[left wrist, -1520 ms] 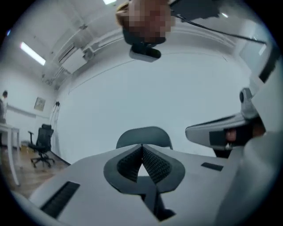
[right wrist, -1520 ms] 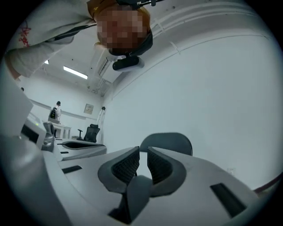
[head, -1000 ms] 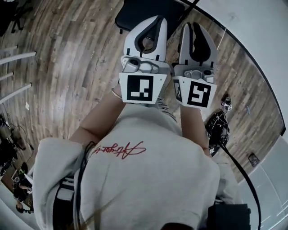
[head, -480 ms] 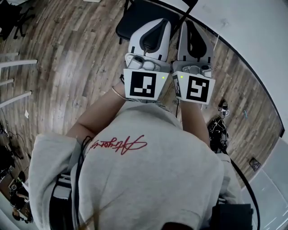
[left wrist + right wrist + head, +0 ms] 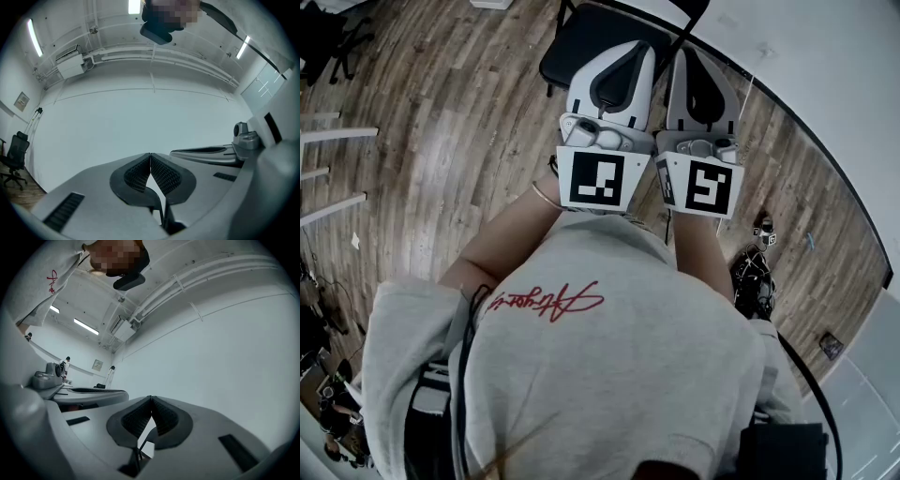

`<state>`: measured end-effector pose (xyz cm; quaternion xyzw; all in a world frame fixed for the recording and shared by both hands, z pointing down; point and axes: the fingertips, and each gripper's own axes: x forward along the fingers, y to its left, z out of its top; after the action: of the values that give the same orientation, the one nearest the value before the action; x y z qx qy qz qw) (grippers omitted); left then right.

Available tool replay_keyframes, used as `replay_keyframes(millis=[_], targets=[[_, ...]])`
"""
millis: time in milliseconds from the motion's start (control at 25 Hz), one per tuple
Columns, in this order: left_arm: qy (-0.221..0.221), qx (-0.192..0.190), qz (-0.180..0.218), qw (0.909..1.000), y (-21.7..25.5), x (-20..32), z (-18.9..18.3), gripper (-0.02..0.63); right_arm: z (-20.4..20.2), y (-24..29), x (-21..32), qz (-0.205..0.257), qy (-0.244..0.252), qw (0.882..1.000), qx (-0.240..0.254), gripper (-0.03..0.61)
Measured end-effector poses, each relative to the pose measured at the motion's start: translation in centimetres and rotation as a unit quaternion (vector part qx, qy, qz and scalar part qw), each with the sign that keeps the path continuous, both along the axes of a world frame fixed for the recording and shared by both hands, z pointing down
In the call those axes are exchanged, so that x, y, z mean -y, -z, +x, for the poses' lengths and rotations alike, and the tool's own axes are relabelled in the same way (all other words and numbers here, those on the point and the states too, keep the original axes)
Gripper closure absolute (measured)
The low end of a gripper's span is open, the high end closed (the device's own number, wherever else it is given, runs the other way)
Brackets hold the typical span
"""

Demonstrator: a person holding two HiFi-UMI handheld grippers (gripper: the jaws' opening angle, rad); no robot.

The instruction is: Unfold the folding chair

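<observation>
1. At the far edge of the wooden floor (image 5: 441, 122), close to the white wall (image 5: 825, 66) – the folding chair (image 5: 586, 28). Only its black seat and a bit of dark frame showing, the rest cut off by the top of the head view.
2. Held up in front of the chest, side by side and nearly touching: the left tongs (image 5: 630, 47) and the right tongs (image 5: 694, 52). Both pointing out toward the chair seat.
3. Left tongs shut tight, the dark bumpy pads (image 5: 136, 175) meeting at the tips. Nothing pinched between them, just plain wall behind.
4. Right tongs shut too, pads (image 5: 137, 421) pressed tip to tip. Not clamped on the chair or on anything else.
5. On the back of each pair of tongs, a marker cube (image 5: 602, 180) with black and white squares, facing up at the head view.
6. Below the cubes, two bare arms and a grey shirt (image 5: 619, 375) with red writing across it.
7. Near the right edge of the floor, a dark tangle of cables (image 5: 755, 281).
8. By the left edge of the floor, some thin white bars (image 5: 337, 136).
</observation>
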<state>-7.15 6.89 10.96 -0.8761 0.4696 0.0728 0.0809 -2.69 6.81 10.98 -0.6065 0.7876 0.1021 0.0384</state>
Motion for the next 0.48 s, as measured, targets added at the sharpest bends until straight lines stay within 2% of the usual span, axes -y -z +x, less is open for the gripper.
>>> replay_keyframes(millis=[480], targets=[[0.013, -0.002, -0.003, 0.9999, -0.37, 0.01, -0.07, 0.598, 0.80, -0.26, -0.50, -0.002, -0.003, 1.000, 0.004, 0.561]])
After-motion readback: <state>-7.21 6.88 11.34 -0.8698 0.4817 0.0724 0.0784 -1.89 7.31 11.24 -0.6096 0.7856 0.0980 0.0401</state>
